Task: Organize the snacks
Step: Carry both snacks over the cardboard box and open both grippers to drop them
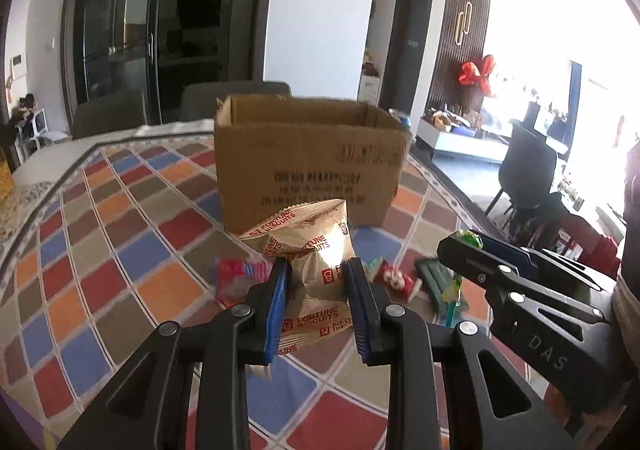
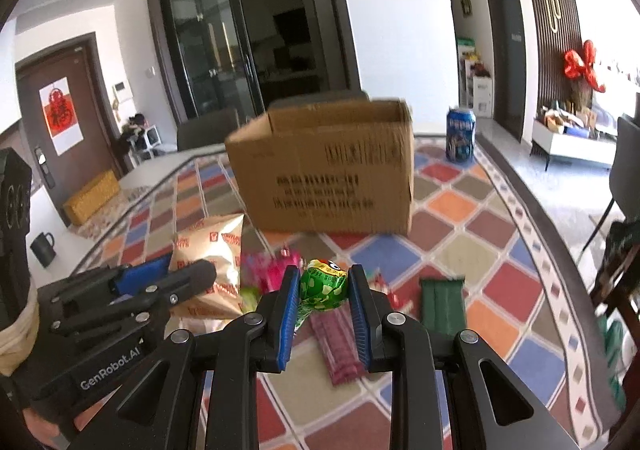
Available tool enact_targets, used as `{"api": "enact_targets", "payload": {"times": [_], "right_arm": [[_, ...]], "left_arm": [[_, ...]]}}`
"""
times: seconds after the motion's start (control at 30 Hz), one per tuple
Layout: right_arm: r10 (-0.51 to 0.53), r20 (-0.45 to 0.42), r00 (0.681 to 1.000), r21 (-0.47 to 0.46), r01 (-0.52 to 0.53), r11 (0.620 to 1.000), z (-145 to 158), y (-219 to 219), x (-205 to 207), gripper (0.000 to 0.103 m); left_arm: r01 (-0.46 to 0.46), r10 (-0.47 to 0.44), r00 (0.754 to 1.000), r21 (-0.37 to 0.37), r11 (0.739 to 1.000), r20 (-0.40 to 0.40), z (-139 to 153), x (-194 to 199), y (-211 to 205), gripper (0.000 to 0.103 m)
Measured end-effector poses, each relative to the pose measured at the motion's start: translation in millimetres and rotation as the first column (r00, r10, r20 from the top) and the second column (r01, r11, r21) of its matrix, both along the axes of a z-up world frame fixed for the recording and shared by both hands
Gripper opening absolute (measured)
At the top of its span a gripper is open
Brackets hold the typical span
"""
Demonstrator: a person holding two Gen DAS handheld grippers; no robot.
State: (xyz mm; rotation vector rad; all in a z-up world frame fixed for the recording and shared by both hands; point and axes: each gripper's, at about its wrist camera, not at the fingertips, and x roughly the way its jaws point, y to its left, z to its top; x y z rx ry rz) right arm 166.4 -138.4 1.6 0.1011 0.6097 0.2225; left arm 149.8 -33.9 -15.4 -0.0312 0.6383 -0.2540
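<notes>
Both snacks lifted, box ahead at 12 o'clock.
My left hand-held gripper (image 1: 318, 270) pinches the biscuit bag (image 1: 310, 250); right hand-held gripper (image 2: 324, 282) clamps the green lollipop (image 2: 323, 284), both raised to clear the cardboard box (image 1: 312, 166) rim.

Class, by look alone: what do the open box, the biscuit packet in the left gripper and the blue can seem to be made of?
Box: brown corrugated cardboard, matte; fluted cut edges and black print show.
Biscuit packet: probably metallised plastic film, glossy gold; it crinkles and glares between the left gripper pads.
Can: likely metal with a printed blue coat; too blurred to be sure.
</notes>
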Motion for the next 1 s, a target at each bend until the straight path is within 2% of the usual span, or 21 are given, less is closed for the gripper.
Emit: {"api": "enact_targets", "payload": {"times": [0.2, 0.6, 1.0], "right_arm": [[-0.003, 0.062, 0.998, 0.005, 0.003, 1.000, 24, 4, 21, 0.026], [-0.001, 0.152, 0.988, 0.003, 0.000, 1.000, 63, 5, 72, 0.026], [-0.013, 0.155, 0.988, 0.010, 0.012, 1.000, 77, -4, 142, 0.026]], "left_arm": [[-0.017, 0.016, 0.998, 0.015, 1.000, 0.052, 22, 18, 5, 0.029], [-0.016, 0.014, 0.995, 0.026, 1.000, 0.096, 52, 73, 5, 0.029], [-0.017, 0.015, 0.998, 0.041, 0.999, 0.059, 64, 154, -2, 0.029]]}}
